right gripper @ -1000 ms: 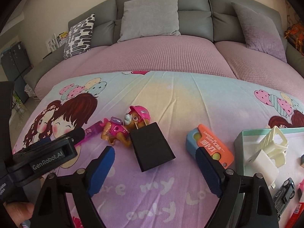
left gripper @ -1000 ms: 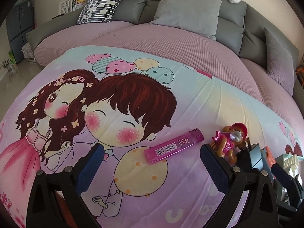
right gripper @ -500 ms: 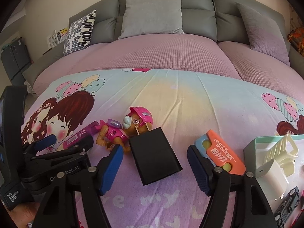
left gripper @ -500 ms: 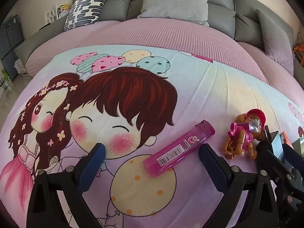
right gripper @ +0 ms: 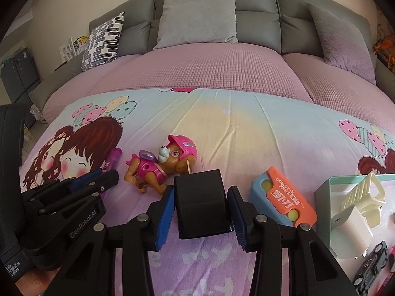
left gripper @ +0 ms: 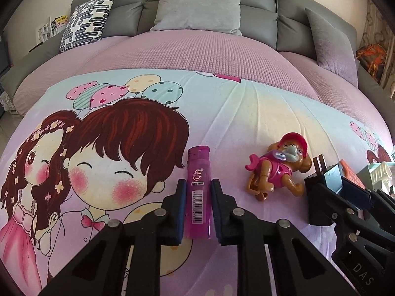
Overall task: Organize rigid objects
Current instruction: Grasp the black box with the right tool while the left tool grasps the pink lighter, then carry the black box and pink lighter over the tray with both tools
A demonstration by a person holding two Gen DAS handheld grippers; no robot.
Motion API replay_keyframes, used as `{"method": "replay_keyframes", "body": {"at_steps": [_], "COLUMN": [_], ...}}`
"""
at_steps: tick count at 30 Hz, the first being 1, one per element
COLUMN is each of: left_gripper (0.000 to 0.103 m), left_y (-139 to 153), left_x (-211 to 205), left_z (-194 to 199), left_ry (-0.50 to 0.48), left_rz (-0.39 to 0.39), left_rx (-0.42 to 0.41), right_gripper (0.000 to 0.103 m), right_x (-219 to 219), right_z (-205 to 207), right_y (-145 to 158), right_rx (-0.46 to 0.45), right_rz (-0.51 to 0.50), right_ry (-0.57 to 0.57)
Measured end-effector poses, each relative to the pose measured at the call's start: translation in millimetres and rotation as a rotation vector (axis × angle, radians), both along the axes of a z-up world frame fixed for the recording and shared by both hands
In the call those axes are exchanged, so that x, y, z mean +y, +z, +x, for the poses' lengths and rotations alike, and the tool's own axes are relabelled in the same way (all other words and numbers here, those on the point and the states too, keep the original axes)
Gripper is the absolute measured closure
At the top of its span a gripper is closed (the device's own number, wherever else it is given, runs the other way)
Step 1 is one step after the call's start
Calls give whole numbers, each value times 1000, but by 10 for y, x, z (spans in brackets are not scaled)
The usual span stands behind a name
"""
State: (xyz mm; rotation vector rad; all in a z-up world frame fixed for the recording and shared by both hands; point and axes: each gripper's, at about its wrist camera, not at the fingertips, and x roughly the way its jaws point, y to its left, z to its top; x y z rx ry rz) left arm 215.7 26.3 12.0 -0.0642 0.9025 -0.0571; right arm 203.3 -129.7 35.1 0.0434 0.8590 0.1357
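Your left gripper [left gripper: 197, 208] is pinched onto the pink lighter [left gripper: 198, 192], both blue pads pressed against its long sides while it lies flat on the cartoon-print blanket [left gripper: 246, 113], its cap end pointing away from you toward the sofa. Your right gripper [right gripper: 201, 206] brackets the black plug adapter [right gripper: 201, 203]: the left pad touches its side, the right pad sits just beside it (whether it is truly touching there, you cannot tell from this view), so the clamp is narrowed around the block but not clearly squeezing. The adapter's 2 prongs point away from you, toward the toy dog [right gripper: 163, 166] in the pink helmet, which lies on its side between the lighter and the adapter, close to the prongs. Just right of the adapter lies the orange and blue carrot knife [right gripper: 284, 197]. Further right stands a pale green box [right gripper: 328, 197] holding a white charger [right gripper: 350, 227] and a cream plastic piece [right gripper: 365, 197], with a toy car [right gripper: 370, 266] near the lower right edge.
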Motion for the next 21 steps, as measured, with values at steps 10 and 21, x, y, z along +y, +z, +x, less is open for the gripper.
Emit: {"method": "replay_keyframes", "body": {"at_steps": [10, 21], "left_gripper": [83, 83], "left_y": [226, 733], "left_x": [86, -250], "left_z": [-149, -492], "left_ry": [53, -9], "left_rz": [-40, -25], "left_rx": [-28, -112], "right_gripper": [59, 59], "right_x": [-136, -501], "right_z": [-120, -557], "right_y": [224, 744], "right_rx": [-30, -126], "right_rz": [41, 69], "right_ry": [-26, -120]}}
